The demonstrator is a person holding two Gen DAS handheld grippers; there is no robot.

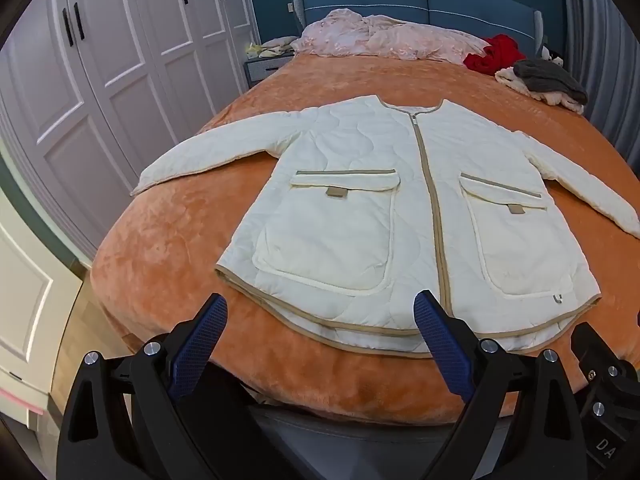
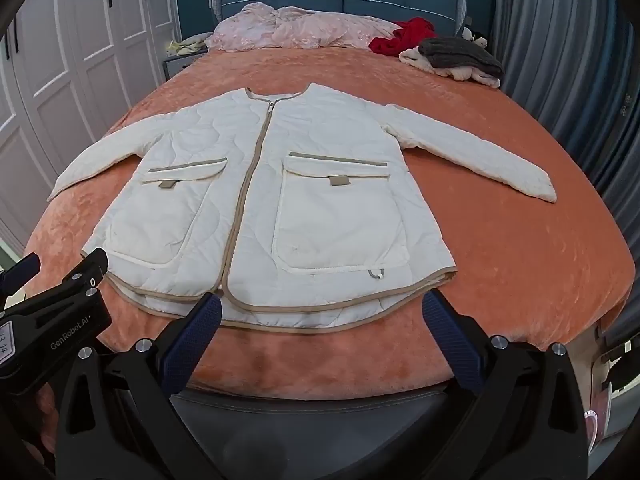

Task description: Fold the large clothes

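The left gripper (image 1: 320, 312) stands with its jaws spread wide and nothing between them, its blue fingers (image 1: 198, 344) faced with a fine dimpled grid and set in black angular frames with silver bolt heads. The right gripper (image 2: 320, 312) is likewise wide open and empty, built the same way. Both hang over the near edge of the bed, pointed down at a slant, and just beyond their tips lies the jacket (image 1: 400, 200), spread flat and face up on a plush orange blanket (image 1: 180, 248) with a soft, velvety nap. The jacket is cream white, quilted in wavy stitched lines, zipped shut up the middle, with tan binding along the zip, the round collarless neck and the curved hem (image 1: 320, 320). The hem lies nearest the jaws, its back layer showing below the front one. Two large patch pockets (image 1: 332, 236) with rounded corners and tan-edged flaps sit either side of the zip; nothing shows in them. Both sleeves stretch out sideways and slightly toward the jaws. Further off, at the head of the bed, a crumpled pale pink quilt (image 1: 380, 36) lies against a blue padded headboard (image 1: 420, 0), with a red garment (image 1: 496, 54) and a grey knit on a cream one (image 1: 548, 80) heaped to its right. White panelled wardrobe doors (image 1: 100, 60) stand at far left.
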